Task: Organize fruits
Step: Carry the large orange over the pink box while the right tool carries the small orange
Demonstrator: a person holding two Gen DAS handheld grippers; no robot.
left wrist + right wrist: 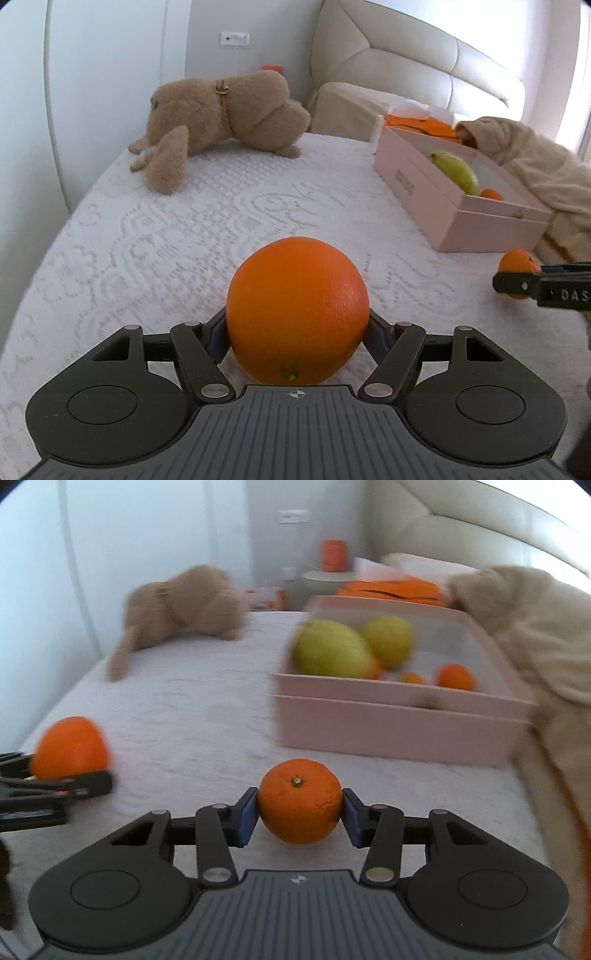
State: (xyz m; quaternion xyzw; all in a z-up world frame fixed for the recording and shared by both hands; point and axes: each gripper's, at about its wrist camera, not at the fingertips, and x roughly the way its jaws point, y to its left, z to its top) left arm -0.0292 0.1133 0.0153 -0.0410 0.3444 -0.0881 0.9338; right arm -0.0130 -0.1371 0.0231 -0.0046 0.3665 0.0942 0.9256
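Two oranges are in hand, one per gripper, both above the bed (184,221). Left gripper (297,328): fingers (376,330) spread wide, pressed on the sides of the big orange (297,310), stem end toward the camera. Right gripper (300,812): fingers (246,816) closed partway on the small orange (300,800), blue pads touching it at 3 and 9 o'clock, stem facing the camera.

Box (388,734): pink, open, at 1 o'clock in the right view and 2 o'clock in the left view. Inside it: two green fruits (332,648) at the left end and small oranges (455,676) toward the right. Bare floor shows in the far right part. Right view is motion-blurred, so the count of small fruits is uncertain.

Judgement: step in hand is carrying both oranges to the box.

Notes for doing it well:
- Clear the near wall before lowering; it looks tall, doubled by a lid under it.
- Aim for the bare floor at the right end, away from the green fruits, so nothing gets knocked.
- Send one gripper in at a time; the box looks tight for both.
- Lower until the orange rests, then part the fingers. Round fruit probably rolls if dropped.
- Big orange sits far back between the fingers; release slowly.
- Beige blanket (535,166) laps the box at its right side; keep off it.

Plush dog (221,122) lies at 11 o'clock, well apart from the path.
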